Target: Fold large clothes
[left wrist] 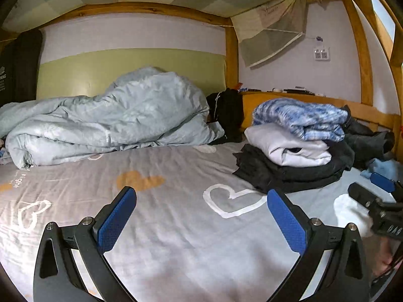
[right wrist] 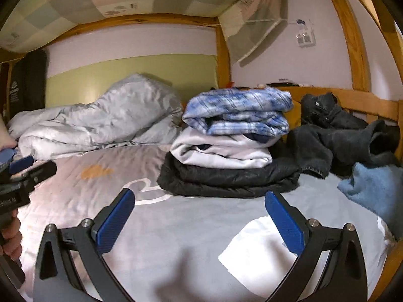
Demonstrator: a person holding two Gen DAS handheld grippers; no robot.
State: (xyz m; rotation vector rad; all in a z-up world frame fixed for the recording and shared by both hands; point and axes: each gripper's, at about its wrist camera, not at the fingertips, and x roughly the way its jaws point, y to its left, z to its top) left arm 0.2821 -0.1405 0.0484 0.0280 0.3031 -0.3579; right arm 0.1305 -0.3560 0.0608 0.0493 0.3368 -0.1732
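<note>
Bedding fills the left of both views: a pale blue duvet [left wrist: 110, 115] is bunched against the green headboard panel [left wrist: 126, 68], lying on a grey sheet [left wrist: 176, 239] printed with white and orange hearts. In the lower part of the left wrist view the left gripper [left wrist: 201, 216] is seen with its blue-padded fingers [left wrist: 115, 221] spread wide; nothing is held between them, and only bare sheet is seen in the gap. At right of centre in that view a stack of folded clothes [left wrist: 294, 146] is set on the sheet: a black jacket [left wrist: 277, 173] at the bottom, a white garment [left wrist: 289, 148] on it, and a blue plaid shirt [left wrist: 302, 118] on top. Loose dark clothes [left wrist: 365, 133] are heaped just beyond the stack, against the wooden bed rail [left wrist: 327, 103]. At the right edge the right gripper [left wrist: 375, 188] is partly shown.

In the right wrist view the right gripper's fingers [right wrist: 284, 221] are likewise spread wide and nothing is gripped. The stack is seen at centre, beyond the fingertips and apart from them. The dark heap is seen to its right, and a light blue garment [right wrist: 372, 191] lies near the right edge, in front of that heap.
</note>
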